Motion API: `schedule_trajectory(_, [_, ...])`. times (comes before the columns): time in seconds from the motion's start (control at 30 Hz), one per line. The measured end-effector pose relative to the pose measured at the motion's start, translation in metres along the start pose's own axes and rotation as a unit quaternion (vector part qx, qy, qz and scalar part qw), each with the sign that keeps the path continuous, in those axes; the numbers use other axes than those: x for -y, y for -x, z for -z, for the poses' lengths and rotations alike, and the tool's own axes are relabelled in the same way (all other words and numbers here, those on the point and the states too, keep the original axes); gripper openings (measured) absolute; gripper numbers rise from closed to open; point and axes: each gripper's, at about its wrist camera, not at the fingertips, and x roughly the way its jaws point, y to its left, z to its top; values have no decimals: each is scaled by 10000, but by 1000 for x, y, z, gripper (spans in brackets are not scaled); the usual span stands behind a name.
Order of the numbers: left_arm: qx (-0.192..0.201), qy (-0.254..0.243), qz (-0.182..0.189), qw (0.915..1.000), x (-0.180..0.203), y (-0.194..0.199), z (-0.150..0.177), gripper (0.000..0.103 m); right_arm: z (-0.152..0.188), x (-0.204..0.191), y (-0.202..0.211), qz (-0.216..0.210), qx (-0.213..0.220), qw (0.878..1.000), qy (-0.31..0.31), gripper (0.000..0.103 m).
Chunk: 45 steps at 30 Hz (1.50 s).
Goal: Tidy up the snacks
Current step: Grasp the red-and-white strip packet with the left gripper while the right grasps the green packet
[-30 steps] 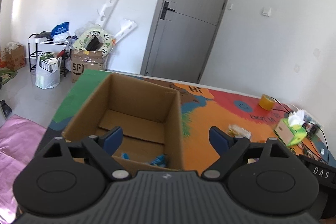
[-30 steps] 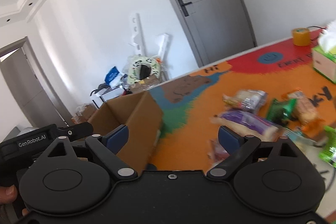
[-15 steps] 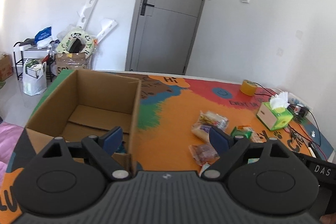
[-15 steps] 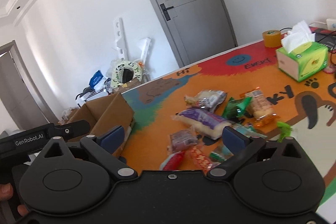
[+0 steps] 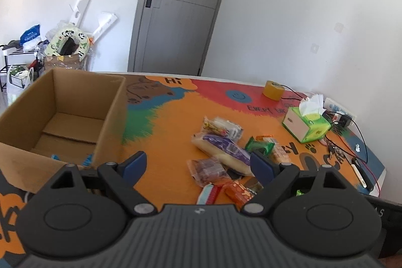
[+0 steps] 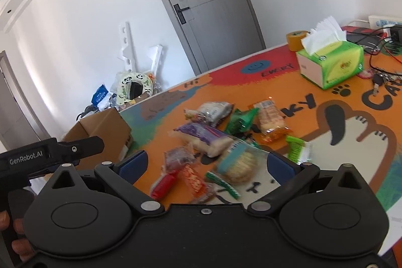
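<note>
An open cardboard box [image 5: 110, 117] stands at the left of the colourful table mat [image 5: 170, 132], with blue wrappers [image 5: 88, 160] in its near corner. To its right lies a loose pile of snacks: a purple-labelled bread pack [image 5: 221, 150], a clear pastry pack [image 5: 222, 127], a green pack [image 5: 258, 146] and a dark reddish pack [image 5: 208, 168]. My left gripper [image 5: 198, 163] hangs open above the pile's near edge, holding nothing. My right gripper [image 6: 206, 165] is open over a round biscuit pack [image 6: 238, 165] and a red pack [image 6: 163, 183], its pads touching neither. The box [image 6: 105, 127] is far left there.
A green tissue box [image 6: 331, 64] and a yellow tape roll [image 6: 296, 39] stand at the back right. Cables and keys [image 6: 377, 82] lie along the right side. The left gripper's body [image 6: 50, 155] shows at the left edge. Clutter stands by the far wall.
Both views have swung right, from the cardboard box to the snack pile, and come closer to the table. The right jaws have widened slightly. Neither gripper holds anything.
</note>
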Motion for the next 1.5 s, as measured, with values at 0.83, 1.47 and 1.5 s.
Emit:
schedule_trajectory(0.83, [-779, 109, -312, 9964, 3, -64, 28, 60, -2, 60, -15, 216, -250, 9994, -58, 91])
schedule_trajectory(1.47, [-930, -218, -214, 9952, 5, -83, 46, 19, 5, 71, -62, 833, -289, 9959, -223, 41])
schedule_trajectory(1.5, [-911, -216, -182, 9954, 3, -82, 47, 19, 6, 71, -62, 852, -298, 9957, -210, 39])
